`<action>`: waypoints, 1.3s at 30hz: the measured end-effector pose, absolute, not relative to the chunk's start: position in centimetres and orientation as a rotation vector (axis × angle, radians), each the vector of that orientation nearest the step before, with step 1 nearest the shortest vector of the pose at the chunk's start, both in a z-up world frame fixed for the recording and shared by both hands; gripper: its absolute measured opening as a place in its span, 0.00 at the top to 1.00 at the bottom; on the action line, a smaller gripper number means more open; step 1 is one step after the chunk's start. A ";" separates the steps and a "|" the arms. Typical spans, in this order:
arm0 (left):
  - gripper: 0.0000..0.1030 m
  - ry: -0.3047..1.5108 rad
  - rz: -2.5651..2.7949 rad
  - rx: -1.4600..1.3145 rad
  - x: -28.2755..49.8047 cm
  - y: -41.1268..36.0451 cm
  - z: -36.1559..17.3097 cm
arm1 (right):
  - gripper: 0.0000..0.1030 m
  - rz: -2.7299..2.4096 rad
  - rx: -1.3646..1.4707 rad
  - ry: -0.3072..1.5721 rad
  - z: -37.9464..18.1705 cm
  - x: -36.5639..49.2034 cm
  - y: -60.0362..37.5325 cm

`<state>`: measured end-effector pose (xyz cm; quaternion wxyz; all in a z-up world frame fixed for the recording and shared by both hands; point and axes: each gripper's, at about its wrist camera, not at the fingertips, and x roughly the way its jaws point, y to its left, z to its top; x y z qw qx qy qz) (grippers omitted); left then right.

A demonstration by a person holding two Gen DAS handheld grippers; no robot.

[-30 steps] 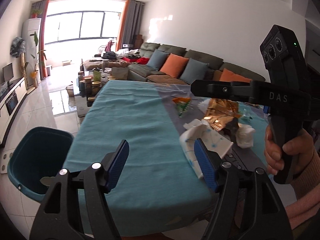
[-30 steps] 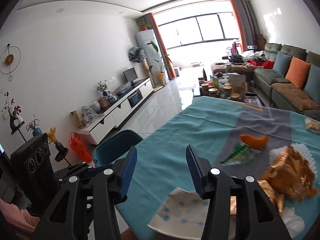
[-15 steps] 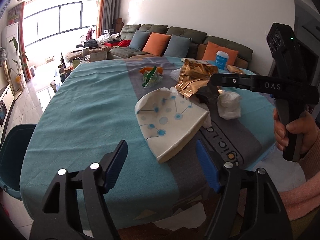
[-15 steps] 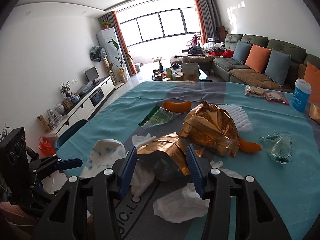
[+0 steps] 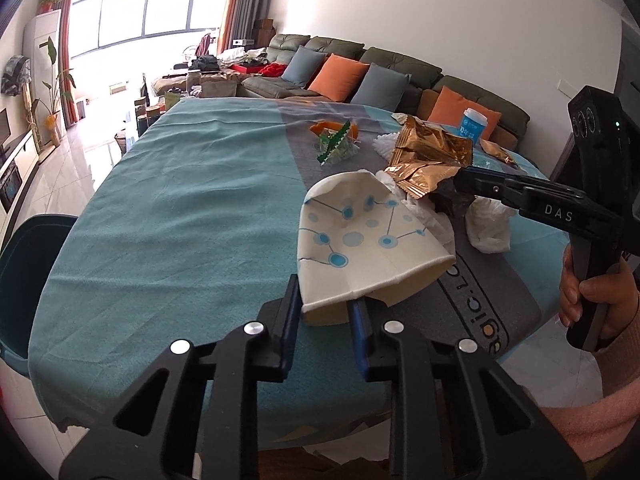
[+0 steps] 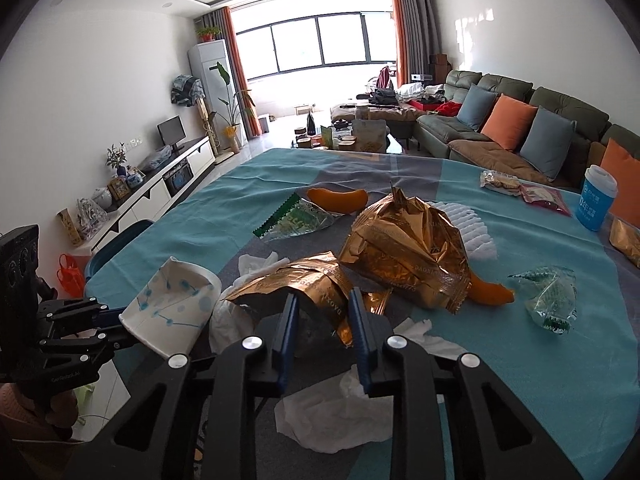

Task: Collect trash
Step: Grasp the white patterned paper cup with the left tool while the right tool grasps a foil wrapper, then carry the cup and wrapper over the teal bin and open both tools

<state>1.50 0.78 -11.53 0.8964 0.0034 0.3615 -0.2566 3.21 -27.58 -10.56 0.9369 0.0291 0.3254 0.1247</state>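
Left wrist view: the left gripper (image 5: pixel 323 307) is closing, its blue pads pinching the near rim of the crushed paper cup (image 5: pixel 362 240) on the teal tablecloth (image 5: pixel 180 216); right wrist view: the right gripper (image 6: pixel 322 307) is closing on the gold wrapper (image 6: pixel 304 286), just right of the paper cup (image 6: pixel 176 306); a white tissue (image 6: pixel 340 412) lies beneath.

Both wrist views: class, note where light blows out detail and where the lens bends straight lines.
Left wrist view: the window is overexposed, and the table edge bows. Right wrist view: the window is washed white, and dark vignetting fills the corners.
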 end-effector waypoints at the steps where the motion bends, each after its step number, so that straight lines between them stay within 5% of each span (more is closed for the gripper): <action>1: 0.80 0.751 -0.530 0.002 1.6 0.8 -11.5 | 0.87 0.254 0.060 0.661 -10.5 3.2 -27.6; 12: 0.94 0.713 -0.505 -0.044 1.7 2.0 -10.3 | 0.98 0.253 0.067 0.617 -9.0 2.8 -27.7; 39: 0.95 0.617 -0.400 -0.124 0.7 7.1 -7.2 | 0.98 0.340 0.088 0.517 -5.0 2.1 -25.2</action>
